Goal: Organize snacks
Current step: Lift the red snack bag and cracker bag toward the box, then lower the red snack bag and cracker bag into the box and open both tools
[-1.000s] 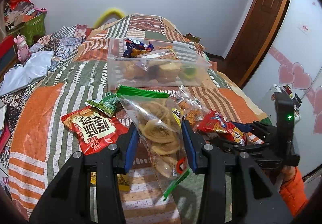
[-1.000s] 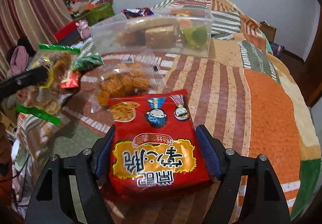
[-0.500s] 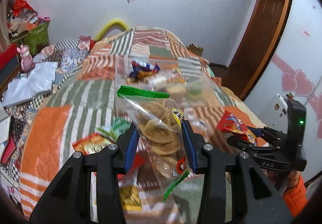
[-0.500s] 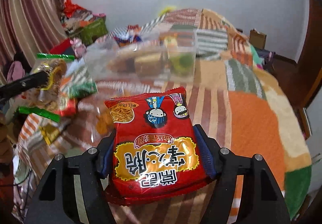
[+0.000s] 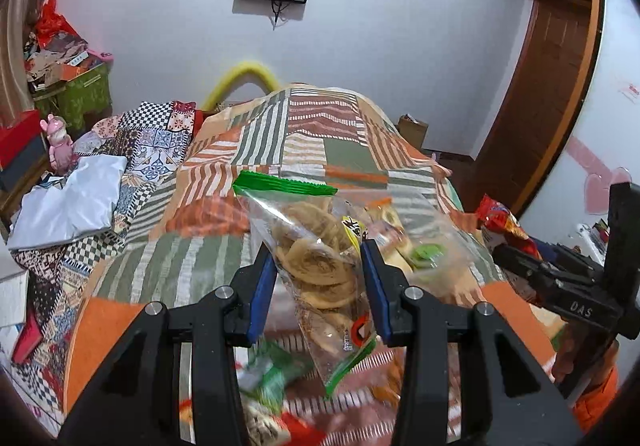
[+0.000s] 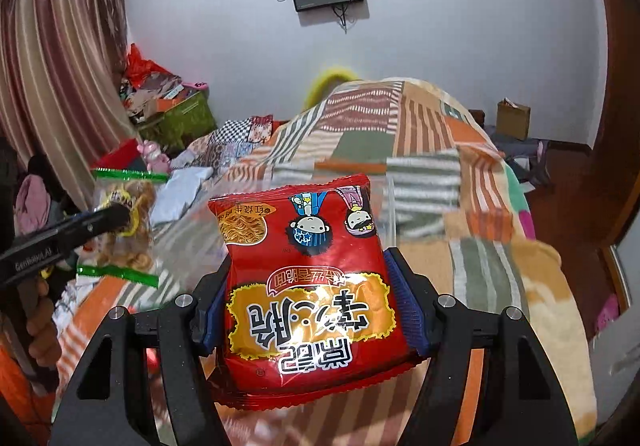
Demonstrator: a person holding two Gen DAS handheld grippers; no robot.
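Left wrist view: left gripper [image 5: 320, 282] clamps clear biscuit bag [image 5: 316, 262] above the bed; right gripper [image 6: 308, 306] clamps red noodle packet [image 6: 308, 286]. Loose snacks [image 5: 272, 374] remain on the near quilt [image 5: 304, 125]; sorting is unfinished.

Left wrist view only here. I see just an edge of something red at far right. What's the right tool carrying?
Observer: A red noodle pack, pinched at both sides by the right tool.
Operator: Which way is the print?
Observer: Front faces the camera, upside down, two cartoon heads at the far end.
Operator: How's my tool from that side?
Observer: The left tool is shut on the cookie bag, with a hand on its handle.
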